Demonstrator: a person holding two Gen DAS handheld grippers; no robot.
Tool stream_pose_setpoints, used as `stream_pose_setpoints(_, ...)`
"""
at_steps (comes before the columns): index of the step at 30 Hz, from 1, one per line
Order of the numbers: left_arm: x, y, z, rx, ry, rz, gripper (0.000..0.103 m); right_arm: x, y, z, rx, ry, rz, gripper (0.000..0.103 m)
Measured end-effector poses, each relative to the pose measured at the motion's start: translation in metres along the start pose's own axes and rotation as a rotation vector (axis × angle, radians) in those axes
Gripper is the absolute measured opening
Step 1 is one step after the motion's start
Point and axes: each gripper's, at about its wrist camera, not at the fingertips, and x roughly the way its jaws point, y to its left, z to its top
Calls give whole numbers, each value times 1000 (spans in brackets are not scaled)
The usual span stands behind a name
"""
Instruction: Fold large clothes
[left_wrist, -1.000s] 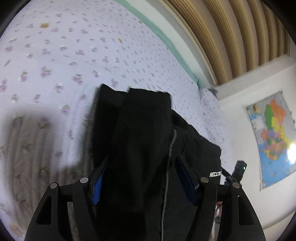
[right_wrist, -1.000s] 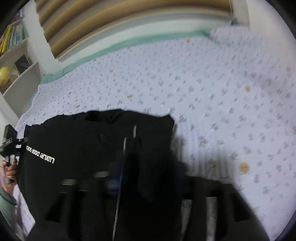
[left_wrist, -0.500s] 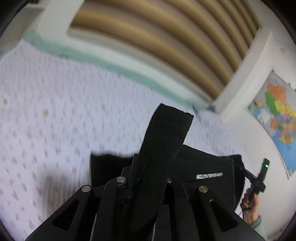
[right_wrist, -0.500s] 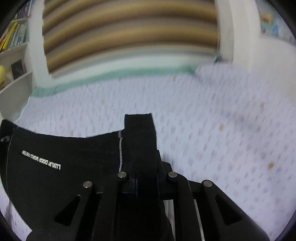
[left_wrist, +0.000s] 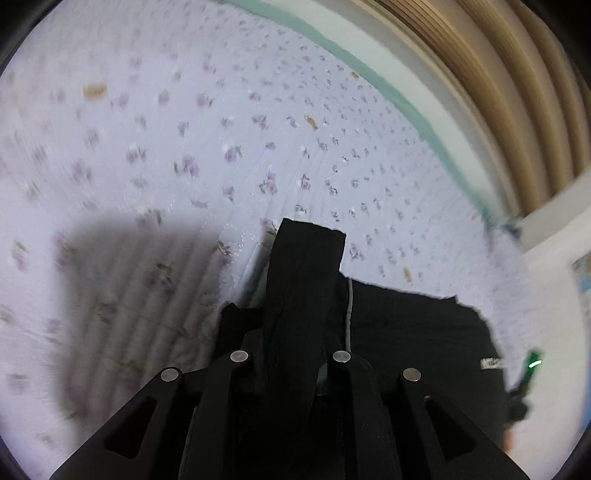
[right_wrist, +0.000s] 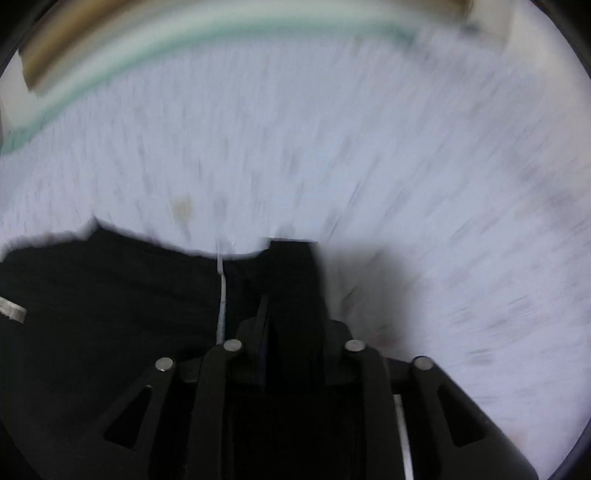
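Note:
A black garment (left_wrist: 413, 325) with a thin white stripe and a small white label hangs stretched between my two grippers above the bed. My left gripper (left_wrist: 291, 350) is shut on one end of the garment, and a black strip of cloth sticks up past its jaws. My right gripper (right_wrist: 291, 332) is shut on the other end of the garment (right_wrist: 110, 295), with a black strip standing up between its jaws. The right wrist view is heavily blurred by motion.
A lilac bedspread (left_wrist: 184, 147) with small flowers fills both views, with a green edge (left_wrist: 406, 107) at its far side. A ribbed wooden headboard wall (left_wrist: 498, 74) stands behind. A hand with a small device with a green light (left_wrist: 532, 365) shows at the right.
Both grippers closed on the garment a second ago and have since tipped down toward the bed; the headboard wall has slid out to the top of both views. The right one is moving fast.

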Motion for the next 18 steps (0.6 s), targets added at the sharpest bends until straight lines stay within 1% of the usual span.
stream_pose_setpoints(2,1,1,-1,8,-7,-23,18,-2,-11,-3,58,-24,41,29)
stream_pose_setpoints(3,1,2,-2,14,-8,-28,18,-2,-14,-4,73,-31,56,31)
stream_pose_setpoints(6,-10,-6,-1,49,-9,-28,18,-7,-22,-7,105,-53,107,33)
stream_pose_setpoints(7,-17,-11,1,76,-10,-5,19,-12,-25,-8,116,-60,127,39)
stream_pose_setpoints(8,-30,-17,0,122,-31,51,20,-18,-28,-8,120,-52,151,44)
stream_pose_setpoints(9,-50,-28,-6,190,-88,121,21,-26,-29,-6,116,-40,189,50)
stream_pose_setpoints(10,-77,-40,-12,268,-154,160,28,-42,-30,-8,99,-40,246,50)
stream_pose_setpoints(11,-92,-46,-16,309,-187,171,33,-60,-32,-12,84,-68,264,50)
stream_pose_setpoints(12,-117,-54,-20,351,-234,182,47,-79,-31,-15,68,-104,272,51)
stream_pose_setpoints(13,-137,-60,-21,356,-272,181,59,-106,-29,-21,49,-154,289,53)
stream_pose_setpoints(14,-161,-66,-25,337,-315,159,61,-125,-27,-25,44,-184,310,57)
stream_pose_setpoints(15,-176,-73,-28,330,-329,117,61,-142,-23,-30,45,-208,330,74)
stream_pose_setpoints(16,-189,-84,-34,341,-325,60,61,-163,-16,-38,48,-236,355,90)
stream_pose_setpoints(17,-196,-93,-41,354,-317,29,61,-174,-9,-41,42,-246,376,94)
stream_pose_setpoints(18,-202,-108,-53,380,-306,4,63,-187,6,-47,17,-248,412,96)
